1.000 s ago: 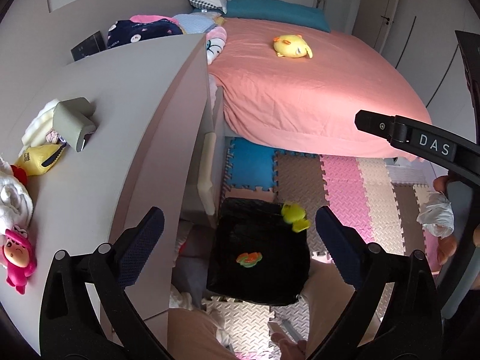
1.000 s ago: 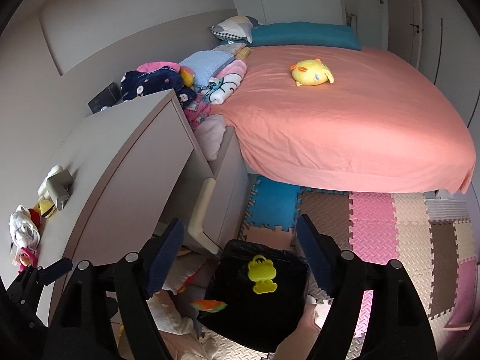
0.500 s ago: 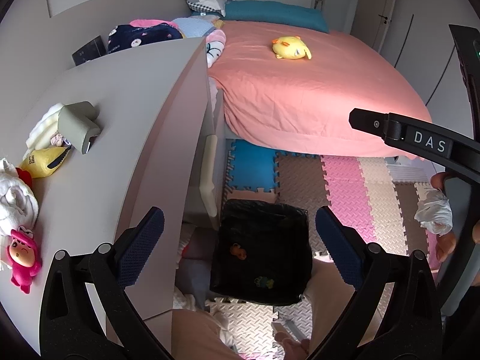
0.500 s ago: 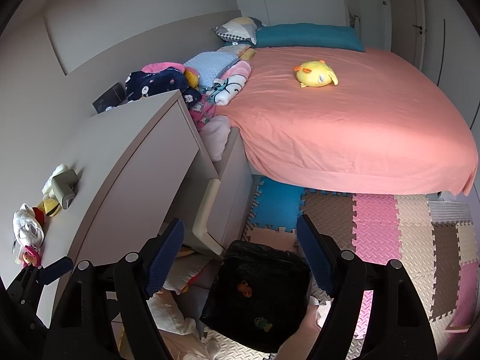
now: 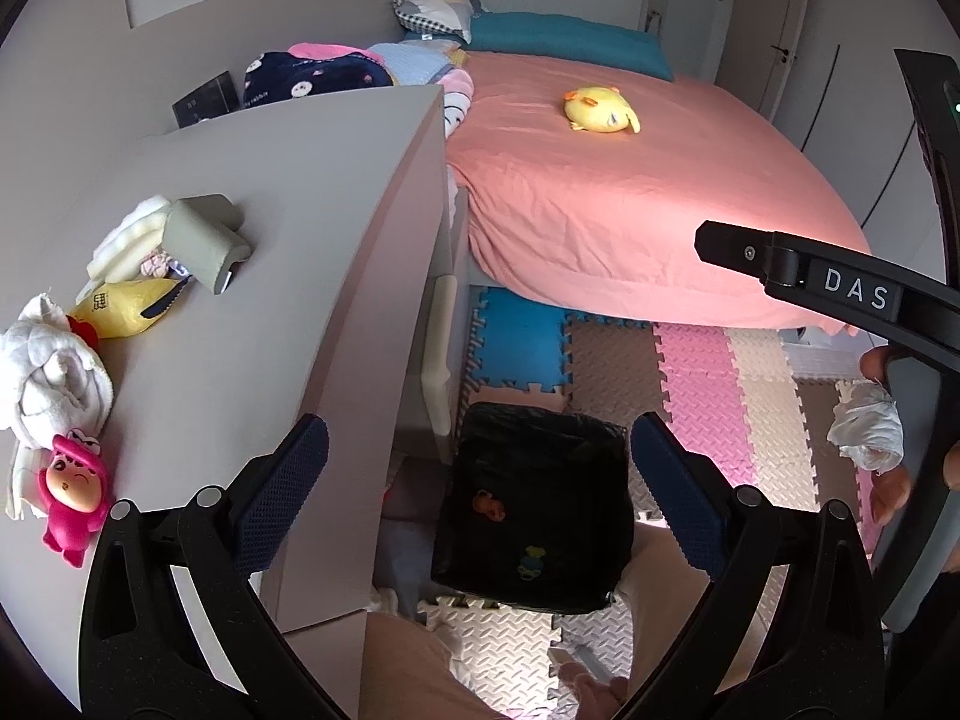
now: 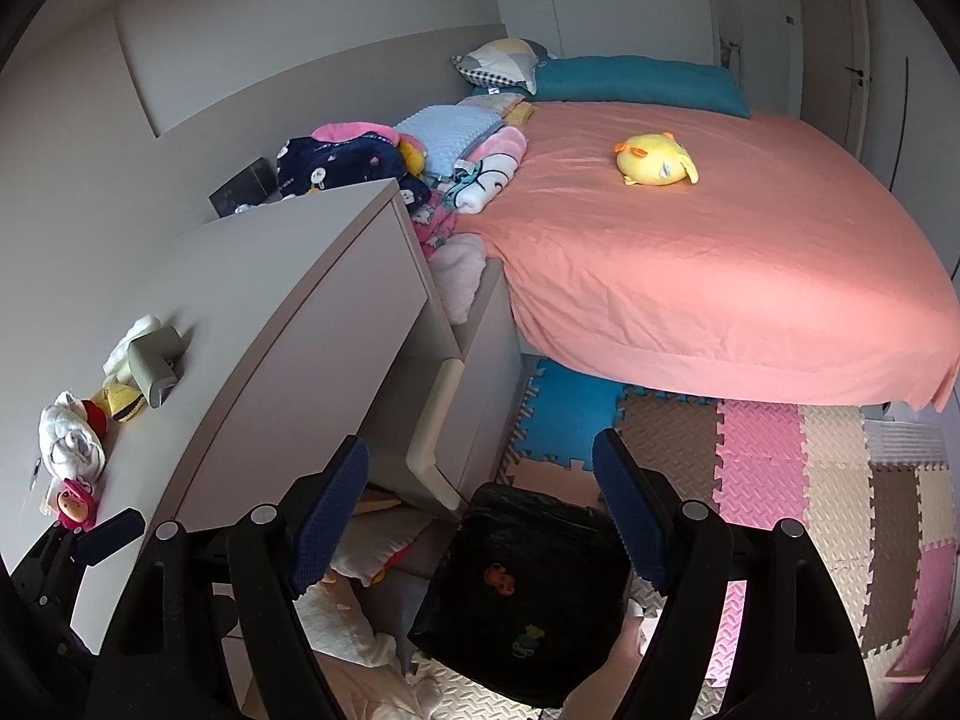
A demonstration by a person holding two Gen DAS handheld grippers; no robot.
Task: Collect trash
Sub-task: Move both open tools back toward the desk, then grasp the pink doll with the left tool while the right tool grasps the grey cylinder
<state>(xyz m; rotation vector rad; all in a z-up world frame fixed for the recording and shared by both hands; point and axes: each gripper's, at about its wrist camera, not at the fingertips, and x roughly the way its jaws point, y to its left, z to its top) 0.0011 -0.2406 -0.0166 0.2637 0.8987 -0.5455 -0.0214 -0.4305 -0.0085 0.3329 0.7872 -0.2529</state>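
A bin lined with a black bag (image 5: 534, 420) stands on the foam mats beside the desk. At its bottom lie a small orange piece (image 5: 487, 505) and a yellow-green piece (image 5: 528, 558). My left gripper (image 5: 477, 450) hangs open above the bin with nothing between its fingers. My right gripper (image 6: 480, 474) is open and empty too, over the same bin (image 6: 540, 504), where the orange piece (image 6: 499, 577) shows again. The hand on the right gripper's handle also holds a crumpled white tissue (image 5: 867, 435).
The grey desk (image 5: 270, 276) on the left carries a white cloth (image 5: 54, 378), a pink figure (image 5: 72, 492), a yellow packet (image 5: 120, 312) and a grey block (image 5: 204, 240). A pink bed (image 6: 720, 276) with a yellow plush (image 6: 654, 159) fills the back. Clothes lie under the desk.
A second ago a yellow piece and an orange-green piece hung at the bin's mouth. They have dropped and now lie at its bottom. Both grippers have stayed about where they were.
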